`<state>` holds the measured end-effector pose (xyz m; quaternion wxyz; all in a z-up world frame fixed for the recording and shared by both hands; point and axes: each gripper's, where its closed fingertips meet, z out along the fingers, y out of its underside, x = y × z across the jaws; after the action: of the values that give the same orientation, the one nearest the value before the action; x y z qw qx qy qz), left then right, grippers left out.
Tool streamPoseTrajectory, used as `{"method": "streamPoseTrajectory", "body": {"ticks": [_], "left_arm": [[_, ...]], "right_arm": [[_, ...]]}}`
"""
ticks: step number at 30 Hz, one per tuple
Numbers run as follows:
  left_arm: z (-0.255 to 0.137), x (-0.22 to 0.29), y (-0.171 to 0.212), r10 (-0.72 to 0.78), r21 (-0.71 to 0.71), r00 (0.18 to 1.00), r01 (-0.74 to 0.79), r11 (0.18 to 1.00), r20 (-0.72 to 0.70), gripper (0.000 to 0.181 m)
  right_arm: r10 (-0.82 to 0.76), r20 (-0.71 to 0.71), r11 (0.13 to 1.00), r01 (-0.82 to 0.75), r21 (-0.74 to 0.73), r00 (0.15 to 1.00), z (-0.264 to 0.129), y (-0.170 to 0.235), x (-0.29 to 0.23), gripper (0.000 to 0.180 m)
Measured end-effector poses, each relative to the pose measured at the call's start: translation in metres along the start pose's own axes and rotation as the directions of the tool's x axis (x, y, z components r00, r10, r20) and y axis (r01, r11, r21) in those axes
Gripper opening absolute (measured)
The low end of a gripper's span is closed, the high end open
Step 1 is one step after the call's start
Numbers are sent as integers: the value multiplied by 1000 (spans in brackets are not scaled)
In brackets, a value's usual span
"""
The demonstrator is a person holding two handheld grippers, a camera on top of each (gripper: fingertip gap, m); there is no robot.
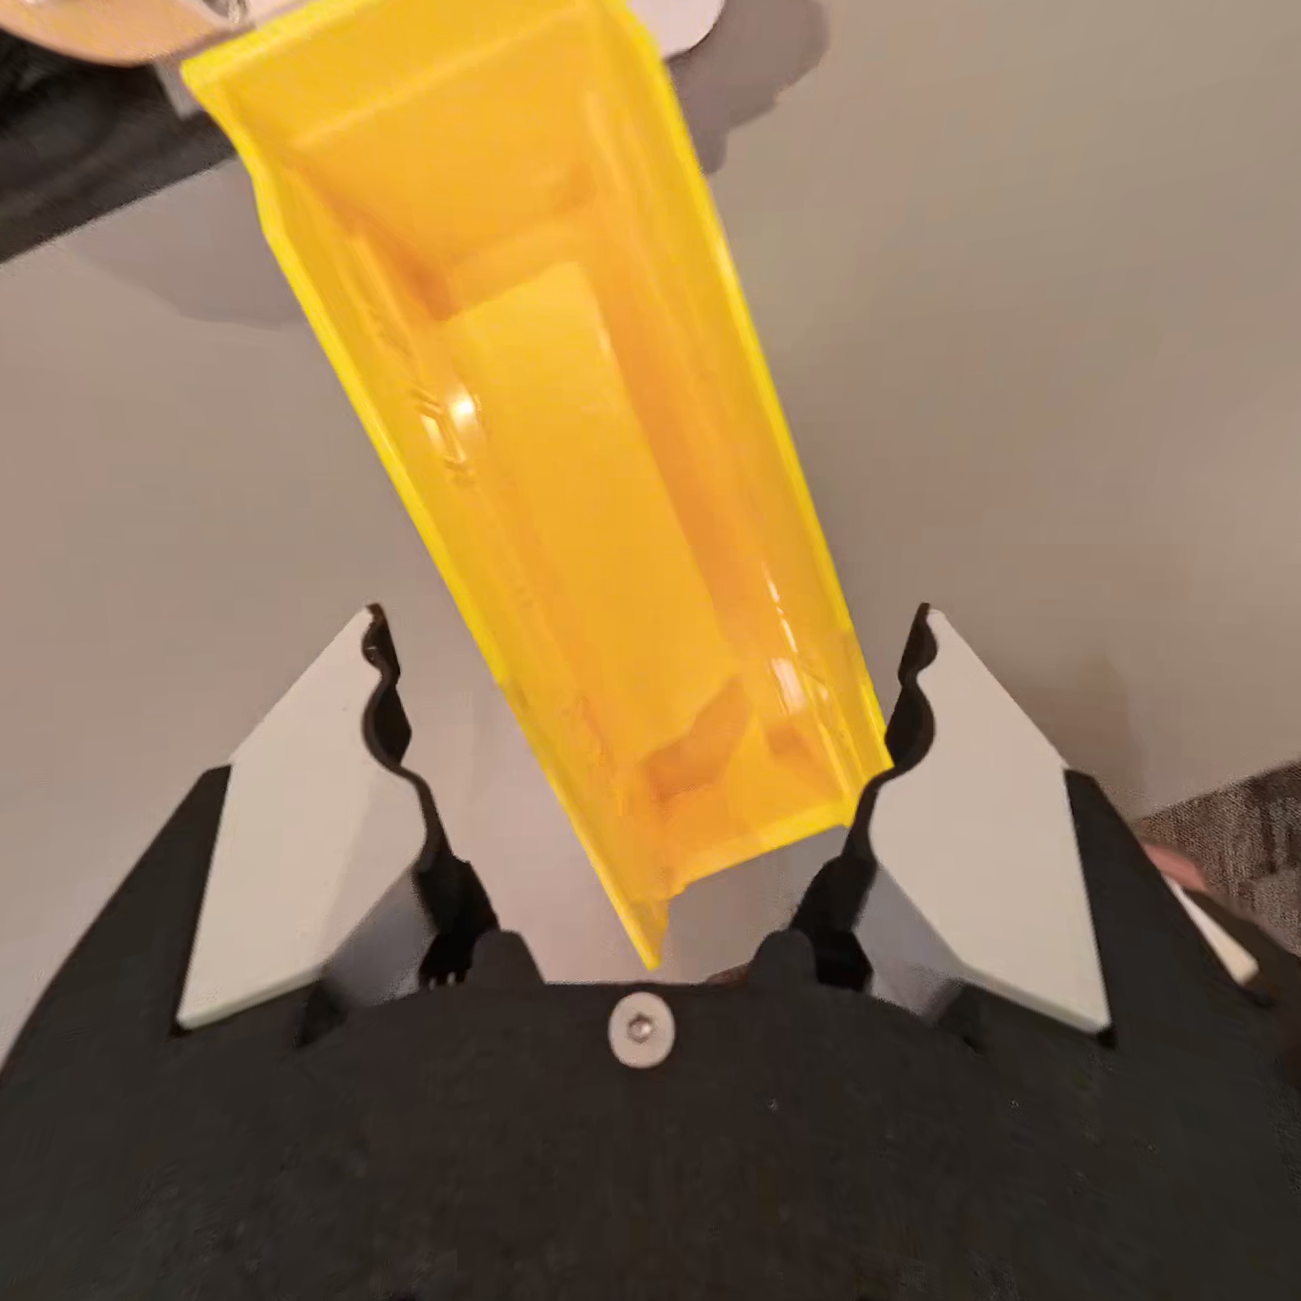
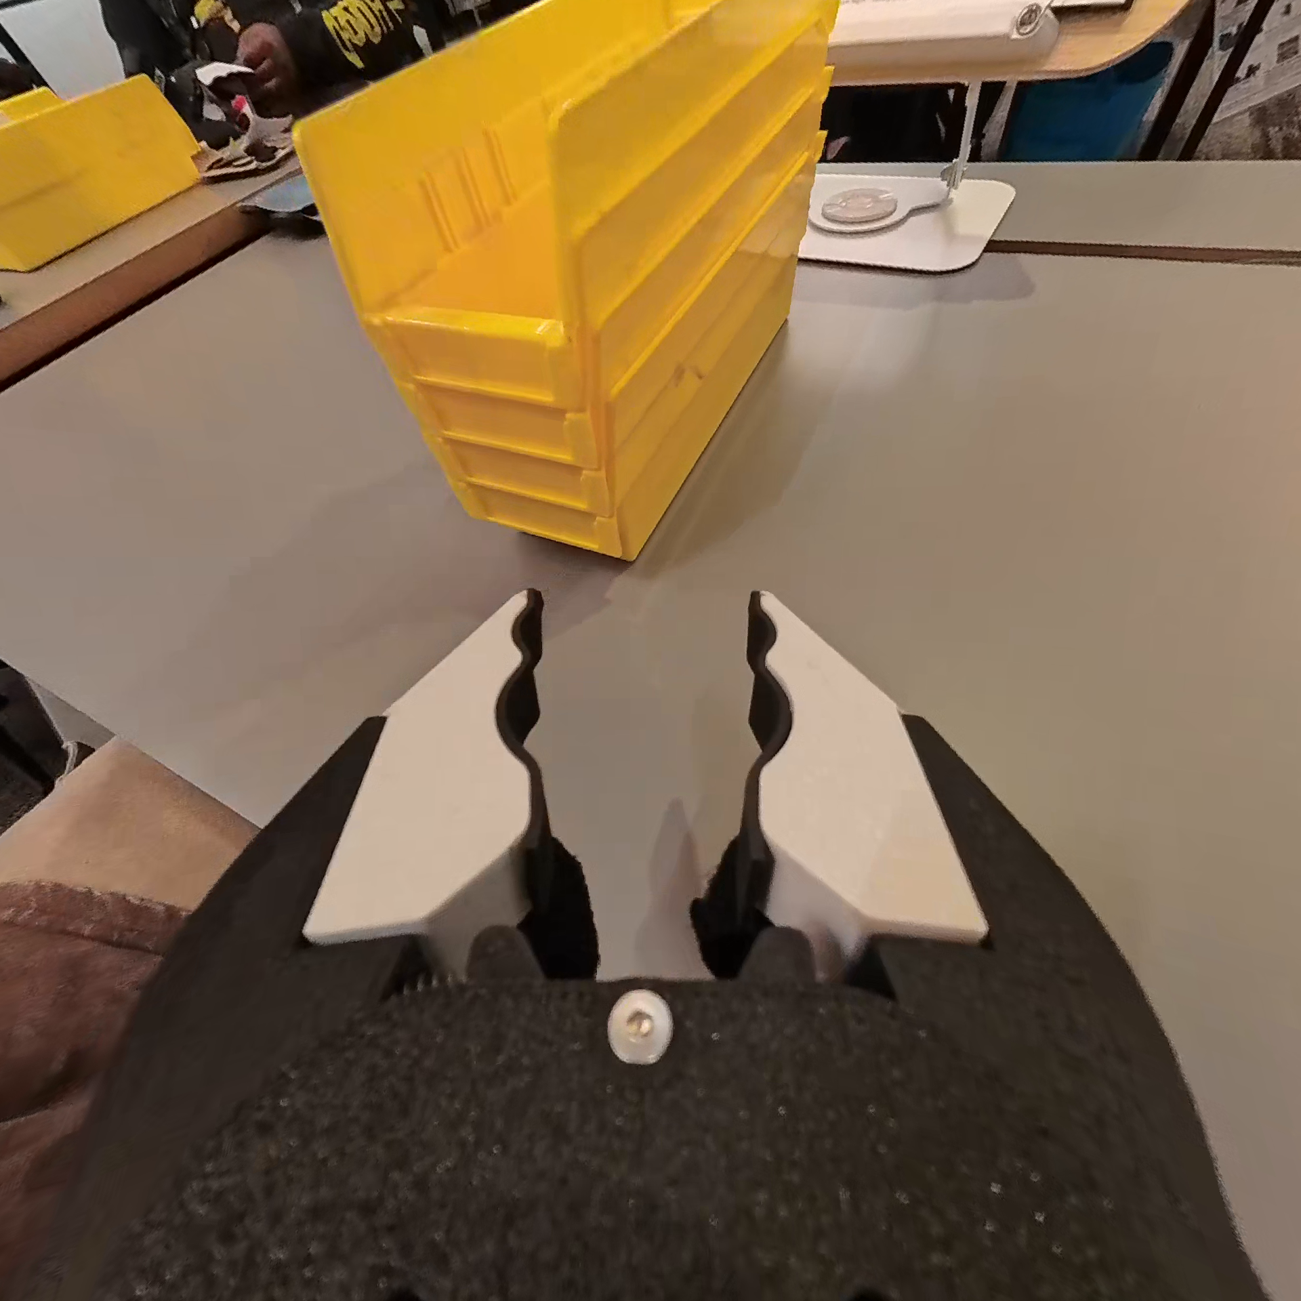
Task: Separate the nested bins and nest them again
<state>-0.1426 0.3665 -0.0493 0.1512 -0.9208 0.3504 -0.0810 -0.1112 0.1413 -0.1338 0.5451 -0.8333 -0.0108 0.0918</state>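
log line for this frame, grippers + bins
left gripper: open, straddling yellow bin | right gripper: open, empty | nested stack: on table, ahead of right gripper

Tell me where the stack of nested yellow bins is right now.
In the right wrist view, the nested yellow bins stand on the grey table, just ahead of the open right gripper, left of a white stand base.

Glossy, slightly see-through yellow plastic in the single bin (image 1: 563,450), catching small highlights. Same smooth yellow plastic, opaque-looking, in the nested bins (image 2: 563,303) at upper centre. Matt, smooth grey table (image 2: 985,493). Rough, grainy black plastic bodies with smooth matt white fingers (image 2: 436,788) on the left gripper (image 1: 648,633) and right gripper (image 2: 644,619); shiny metal screw (image 2: 639,1035) low centre. Brownish knitted cloth sleeve (image 2: 63,985) at lower left.
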Motion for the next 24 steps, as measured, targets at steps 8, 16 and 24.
{"method": "streamPoseTrajectory", "body": {"ticks": [8,16,24], "left_arm": [[33,-5,0,-118,-198,985,142,970,128,117],[31,-7,0,-129,-210,978,163,964,166,102],[25,0,2,-146,-274,974,189,943,173,88]], "right_arm": [[62,-3,998,-61,30,998,-7,-7,16,57],[74,13,997,-74,26,997,-6,-8,14,55],[36,15,999,-36,21,999,-4,-7,8,54]]}}
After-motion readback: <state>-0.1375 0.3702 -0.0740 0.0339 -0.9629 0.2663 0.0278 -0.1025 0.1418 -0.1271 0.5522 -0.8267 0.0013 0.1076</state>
